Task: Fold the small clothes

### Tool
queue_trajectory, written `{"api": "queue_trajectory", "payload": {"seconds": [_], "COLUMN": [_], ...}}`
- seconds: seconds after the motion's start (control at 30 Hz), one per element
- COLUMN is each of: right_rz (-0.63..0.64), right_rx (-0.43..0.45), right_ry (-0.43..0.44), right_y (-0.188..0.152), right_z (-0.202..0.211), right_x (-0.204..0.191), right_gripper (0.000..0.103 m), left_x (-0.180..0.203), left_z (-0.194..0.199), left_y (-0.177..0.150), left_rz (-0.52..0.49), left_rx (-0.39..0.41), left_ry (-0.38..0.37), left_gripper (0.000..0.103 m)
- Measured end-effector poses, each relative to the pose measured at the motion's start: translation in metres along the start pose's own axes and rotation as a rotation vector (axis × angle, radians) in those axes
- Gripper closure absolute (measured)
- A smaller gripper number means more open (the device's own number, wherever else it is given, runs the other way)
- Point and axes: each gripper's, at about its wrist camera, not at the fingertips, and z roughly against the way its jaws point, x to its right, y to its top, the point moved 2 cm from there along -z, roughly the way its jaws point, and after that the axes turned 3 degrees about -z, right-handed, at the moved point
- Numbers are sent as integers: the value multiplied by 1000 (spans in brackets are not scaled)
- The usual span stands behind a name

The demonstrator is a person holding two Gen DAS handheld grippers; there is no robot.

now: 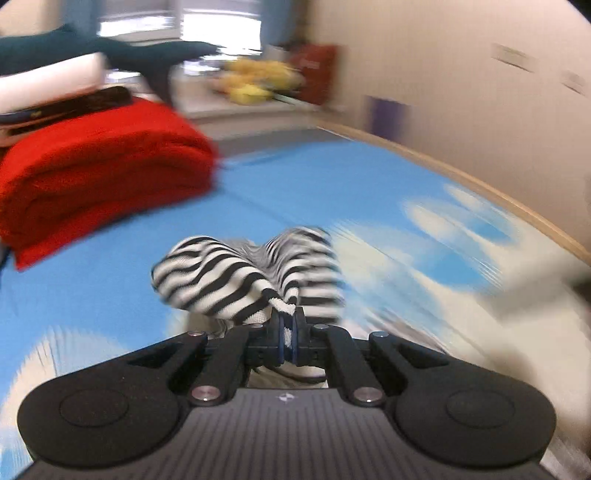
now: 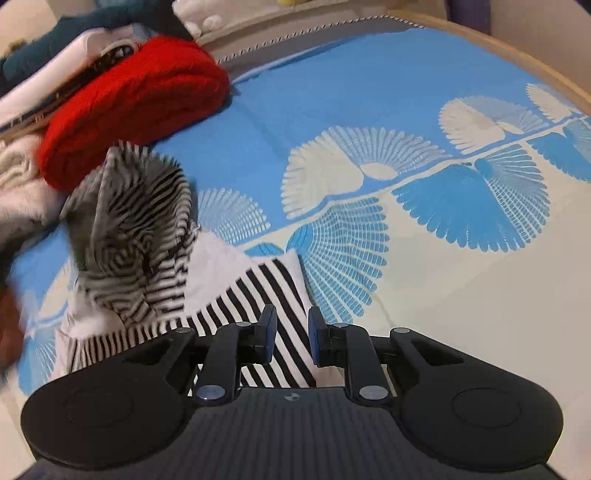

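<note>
Knit striped garment (image 1: pixel 243 280) bunches, pinched in left claw (image 1: pixel 288 332); right claw (image 2: pixel 292 339) spread above it.

The left wrist view sat low and close over the bed (image 1: pixel 295 177), facing the window (image 1: pixel 218 26) (heavily blurred). The right wrist view looked down from higher up. Both shared the red blanket (image 1: pixel 99 173) and the striped garment (image 2: pixel 266 295).

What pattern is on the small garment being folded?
Black and white stripes on the garment, clearest in the right wrist view.
</note>
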Motion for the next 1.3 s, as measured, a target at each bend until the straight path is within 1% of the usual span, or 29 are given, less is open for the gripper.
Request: {"api": "queue_trajectory", "payload": {"seconds": [0.03,0.07,0.1,0.13,0.17,0.2,0.23,0.27,0.33,0.37,0.4,0.43,0.47,0.5,0.53,0.6,0.67,0.7,0.77,0.8,0.83,0.87,0.93,1.0,1.07,1.1,1.13,1.2,1.3], "right_rz": [-6,-11,-18,-24,-28,-28,-26,-23,-19,-23,-32,-43,-54,-61,-64,-58,-63,-68,-67,-60,-48,-27,7,21,26,28,29,28,1], "right_rx": [10,22,32,39,47,54,60,64,58,46,34,18,2,-12,-34,-115,-203,-237,-281,-292,-301,-309,-319,-315,-311,-312,-311,-309,-297], "right_ry": [5,12,19,27,37,46,52,55,63,71,78,86,93,98,107,144,186,203,217,213,207,198,188,176,165,162,157,142,132], "right_y": [1,2,2,3,2,1,-1,-3,-9,-12,-15,-18,-21,-24,-27,-36,-46,-51,-58,-61,-63,-67,-70,-71,-72,-73,-73,-74,-70], "right_z": [4,9,15,19,24,28,31,33,35,33,31,28,24,21,17,3,-11,-17,-27,-31,-34,-38,-42,-45,-47,-48,-49,-49,-48], "right_x": [0,0,0,0,-1,-2,-3,-5,-7,-8,-8,-9,-9,-10,-12,-16,-20,-23,-30,-35,-39,-44,-50,-52,-50,-49,-47,-44,-36], "right_gripper": [84,84,84,84,84,84,84,84,84,84,84,84,84,84,84,84,84,84,81,76,74,73,73,74,74,75,78,78,77], "left_x": [25,45,58,66,69,66,58,48,23,10,1,-8,-16,-19,-21,-24,-27,-20,-16,-14,-13,-11,-7,-5,-6,-6,-7,-10,-15], "left_z": [29,50,67,80,91,98,105,110,114,112,105,93,76,64,56,42,29,31,24,21,20,17,15,15,16,17,19,23,28], "left_y": [-22,-40,-58,-73,-84,-89,-90,-89,-90,-95,-101,-107,-114,-122,-129,-139,-145,-153,-159,-163,-164,-165,-165,-163,-161,-161,-160,-159,-158], "left_rz": [-39,-79,-98,-86,-37,30,125,230,485,585,656,720,781,826,864,940,975,976,962,967,971,966,954,944,946,944,941,935,934], "left_rx": [-57,-106,-164,-233,-288,-304,-296,-272,-181,-143,-132,-161,-239,-306,-330,-357,-368,-372,-409,-415,-423,-432,-426,-423,-415,-411,-407,-394,-378], "left_ry": [-56,-75,-78,-76,-53,-4,46,72,121,136,151,177,211,229,220,183,180,187,182,180,180,175,176,179,179,183,188,193,213], "left_gripper": [99,98,96,96,95,94,94,92,76,64,60,60,60,60,60,60,60,60,60,61,61,61,65,81,88,91,92,97,97]}}
